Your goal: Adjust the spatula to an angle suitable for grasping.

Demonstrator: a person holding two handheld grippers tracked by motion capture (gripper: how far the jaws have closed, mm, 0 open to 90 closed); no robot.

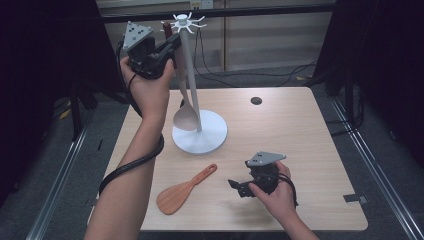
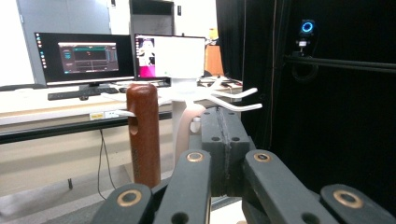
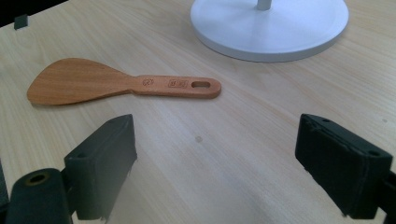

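wooden table (image 1: 300, 150), dark curtains behind. my left gripper (image 1: 167, 50) is clamped shut at the rack (image 1: 186, 22) top, beside the hanging spoon (image 1: 185, 107). my right gripper (image 1: 239, 187) gapes empty; the spatula (image 3: 116, 85) lies flat just ahead, handle toward the rack's base.
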